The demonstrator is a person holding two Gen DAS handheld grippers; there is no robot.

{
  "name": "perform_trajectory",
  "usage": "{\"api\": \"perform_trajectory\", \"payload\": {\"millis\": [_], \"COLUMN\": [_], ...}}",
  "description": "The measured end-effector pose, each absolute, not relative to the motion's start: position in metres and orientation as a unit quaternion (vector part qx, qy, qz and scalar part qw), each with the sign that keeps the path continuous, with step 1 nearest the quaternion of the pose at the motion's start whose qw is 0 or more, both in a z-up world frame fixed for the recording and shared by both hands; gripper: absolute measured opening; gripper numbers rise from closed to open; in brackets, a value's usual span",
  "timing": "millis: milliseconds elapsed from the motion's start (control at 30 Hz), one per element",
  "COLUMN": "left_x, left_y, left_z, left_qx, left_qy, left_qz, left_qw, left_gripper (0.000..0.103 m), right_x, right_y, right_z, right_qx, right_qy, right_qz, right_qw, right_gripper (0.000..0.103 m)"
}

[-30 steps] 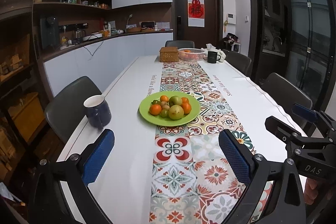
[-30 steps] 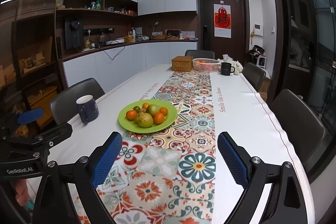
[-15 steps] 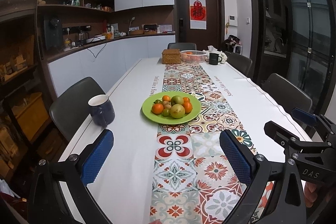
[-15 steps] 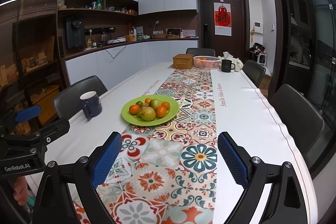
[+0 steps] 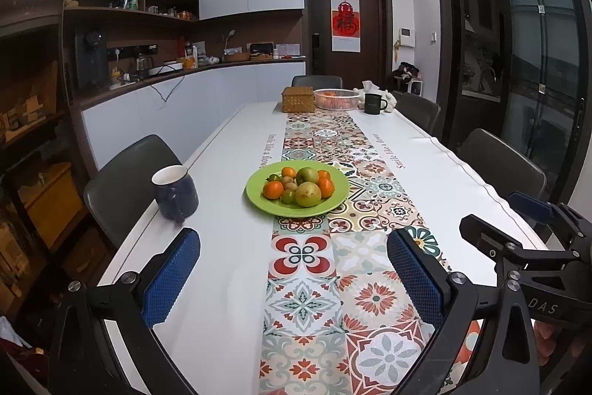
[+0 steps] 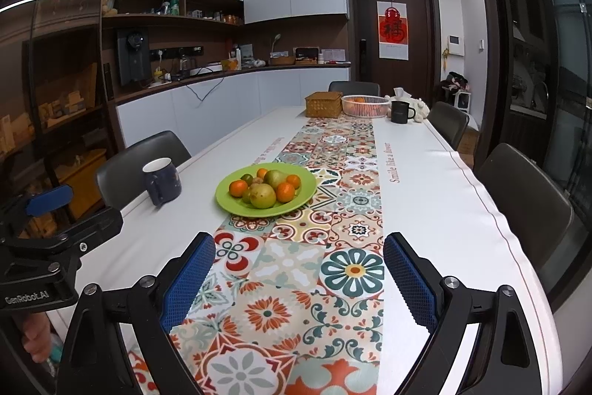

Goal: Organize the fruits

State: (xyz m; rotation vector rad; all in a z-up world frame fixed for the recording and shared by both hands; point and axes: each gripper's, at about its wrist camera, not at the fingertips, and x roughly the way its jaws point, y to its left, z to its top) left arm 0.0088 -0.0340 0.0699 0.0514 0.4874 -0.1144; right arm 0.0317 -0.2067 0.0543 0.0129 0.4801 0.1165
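Observation:
A green plate (image 5: 333,202) (image 6: 307,187) sits mid-table on the patterned runner, piled with several oranges, green-yellow pears and small green and brown fruits. A white wire basket (image 5: 336,99) (image 6: 364,105) holding something orange stands at the far end. My left gripper (image 5: 294,269) is open and empty, above the near end of the table, well short of the plate. My right gripper (image 6: 298,271) is open and empty, at about the same distance. Each gripper shows at the edge of the other's view.
A dark blue mug (image 5: 175,193) (image 6: 161,181) stands left of the plate near the table edge. A wicker box (image 5: 298,99) and a black mug (image 5: 373,103) stand at the far end beside the basket. Grey chairs line both sides.
Both grippers have drawn back and risen a little; the plate looks slightly farther and the view is more level. Both stay open and empty.

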Motion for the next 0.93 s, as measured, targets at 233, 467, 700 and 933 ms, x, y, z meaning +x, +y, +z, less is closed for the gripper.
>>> {"api": "perform_trajectory", "payload": {"millis": [233,467,700,933], "left_x": [0.0078,0.0092,0.0116,0.013], "left_y": [-0.0334,-0.0336,-0.0341,-0.0318], "left_z": [0.0699,0.0688,0.0648,0.0618], "left_qx": [0.025,0.024,0.028,0.024], "left_qy": [0.237,0.241,0.245,0.246], "left_qz": [-0.055,-0.06,-0.049,-0.043], "left_qw": [0.97,0.968,0.968,0.968], "left_gripper": [0.103,0.103,0.103,0.103], "right_x": [0.0314,0.0309,0.0315,0.0338], "right_y": [-0.2063,-0.206,-0.205,-0.2042], "right_z": [0.054,0.0536,0.0522,0.0486], "right_qx": [0.008,0.008,0.007,0.007], "right_qy": [0.241,0.243,0.246,0.25], "right_qz": [0.059,0.06,0.059,0.06], "right_qw": [0.969,0.968,0.967,0.966], "right_gripper": [0.093,0.093,0.093,0.093]}}
